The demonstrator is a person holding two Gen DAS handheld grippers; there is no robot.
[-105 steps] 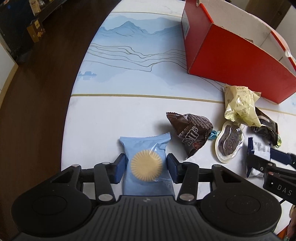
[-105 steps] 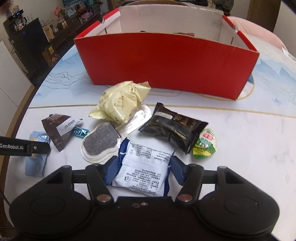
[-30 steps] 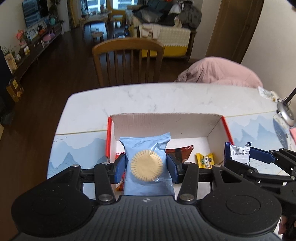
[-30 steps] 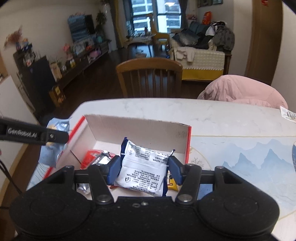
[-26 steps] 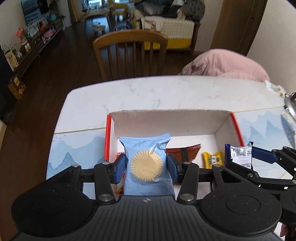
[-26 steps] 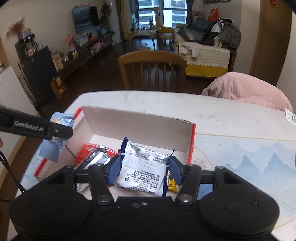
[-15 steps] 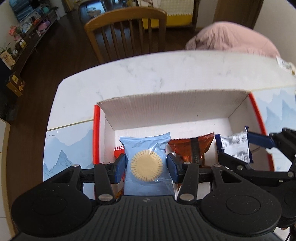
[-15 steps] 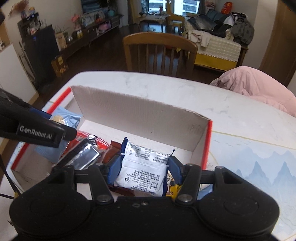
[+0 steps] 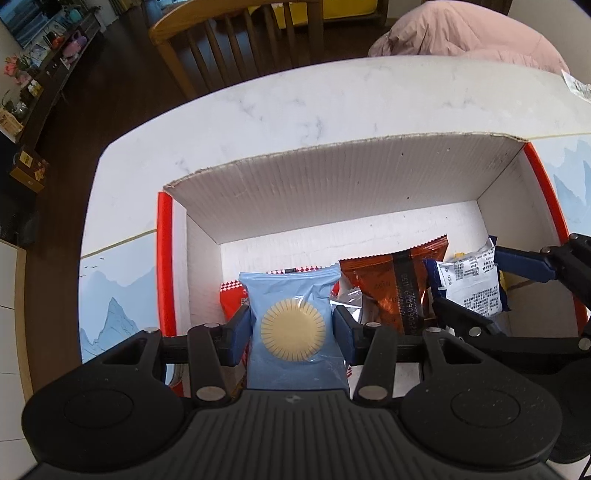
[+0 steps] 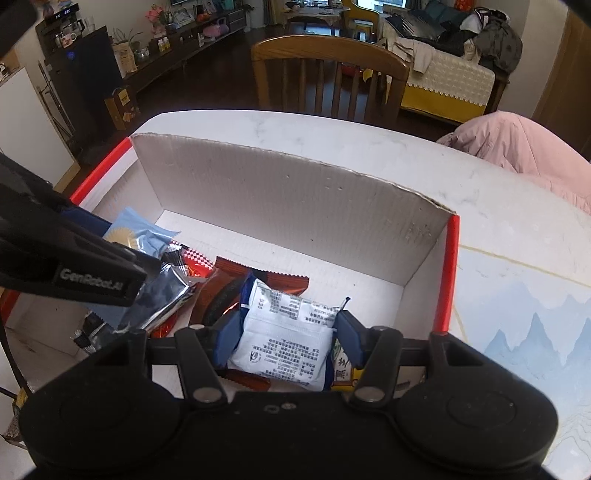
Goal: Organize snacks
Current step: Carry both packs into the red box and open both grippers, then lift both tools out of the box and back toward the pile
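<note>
My left gripper (image 9: 292, 330) is shut on a light blue cookie packet (image 9: 293, 328) with a round yellow biscuit printed on it, held low over the left part of the red cardboard box (image 9: 165, 258). The right gripper (image 10: 284, 341) is shut on a white and dark blue snack packet (image 10: 286, 341), held inside the same box at its right part. In the left wrist view that packet (image 9: 471, 282) and the right gripper's fingers (image 9: 524, 264) show at the right. Beneath both lie an orange-brown packet (image 9: 399, 280), a silver wrapper (image 10: 162, 299) and a red chequered packet (image 9: 231, 295).
The box stands on a white marble table with a blue mountain-print mat (image 10: 524, 332). A wooden chair (image 10: 328, 74) stands at the far side, and a pink cushion (image 9: 465, 33) lies beyond the table's far right edge. A yellow packet (image 10: 341, 373) lies under the right gripper.
Both grippers have sunk from above the box down into it, tilting more steeply downward, each still holding its packet. The box now fills both views.
</note>
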